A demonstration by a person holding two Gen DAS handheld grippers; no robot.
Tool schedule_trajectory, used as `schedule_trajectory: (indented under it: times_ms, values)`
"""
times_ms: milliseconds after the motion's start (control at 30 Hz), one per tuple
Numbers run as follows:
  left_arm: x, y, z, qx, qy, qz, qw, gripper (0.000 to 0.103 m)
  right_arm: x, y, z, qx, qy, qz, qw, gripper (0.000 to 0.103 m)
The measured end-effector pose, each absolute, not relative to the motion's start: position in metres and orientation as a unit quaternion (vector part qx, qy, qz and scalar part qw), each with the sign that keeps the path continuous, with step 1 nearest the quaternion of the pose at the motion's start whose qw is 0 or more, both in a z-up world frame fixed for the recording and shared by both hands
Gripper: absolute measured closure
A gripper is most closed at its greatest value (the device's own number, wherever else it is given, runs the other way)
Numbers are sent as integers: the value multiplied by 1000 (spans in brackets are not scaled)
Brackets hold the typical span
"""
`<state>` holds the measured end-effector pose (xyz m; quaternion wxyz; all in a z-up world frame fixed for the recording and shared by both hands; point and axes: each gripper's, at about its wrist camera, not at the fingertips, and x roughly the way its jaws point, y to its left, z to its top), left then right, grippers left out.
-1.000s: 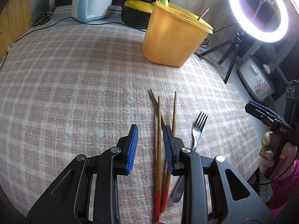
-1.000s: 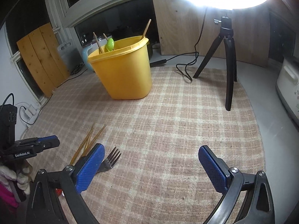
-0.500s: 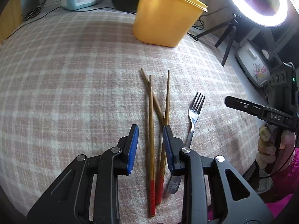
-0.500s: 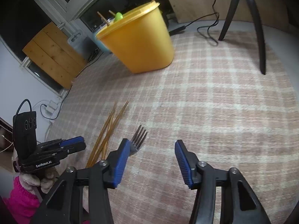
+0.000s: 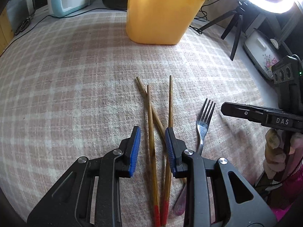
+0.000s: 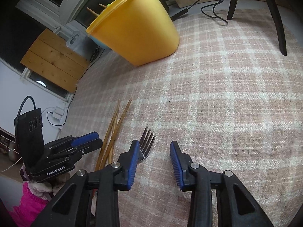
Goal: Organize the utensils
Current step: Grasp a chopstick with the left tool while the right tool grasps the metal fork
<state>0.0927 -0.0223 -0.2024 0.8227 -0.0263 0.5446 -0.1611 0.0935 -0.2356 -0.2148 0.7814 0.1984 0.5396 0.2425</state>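
Near the one tall yellow plastic tub (image 5: 161,13) on the checked cloth: three bamboo chopsticks with red ends (image 5: 151,132), one steel fork (image 5: 203,124). Two sticks poke from the tub. Grippers: two, blue-padded.

"DAS" on right hand-held gripper (image 5: 234,111), "GenRobot.AI" on left hand-held gripper (image 6: 89,141).

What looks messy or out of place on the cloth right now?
Three chopsticks lie loose on the cloth, two of them crossed, and a fork lies beside them. Other utensils already stand in the yellow bin. Nothing looks spilled or broken.
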Motion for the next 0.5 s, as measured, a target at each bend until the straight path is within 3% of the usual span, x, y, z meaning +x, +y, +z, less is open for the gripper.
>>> schedule_trajectory:
  times_ms: [67, 333, 500]
  values:
    - [96, -23, -207, -19, 552, -157, 819, 86, 96, -236, -217, 199, 542, 243, 780, 68]
    - [103, -25, -216, -4, 560, -146, 815, 96, 100, -236, -226, 211, 545, 256, 770, 69]
    - [104, -26, -218, -12, 563, -143, 814, 97, 103, -229, -228, 219, 540, 261, 769, 69]
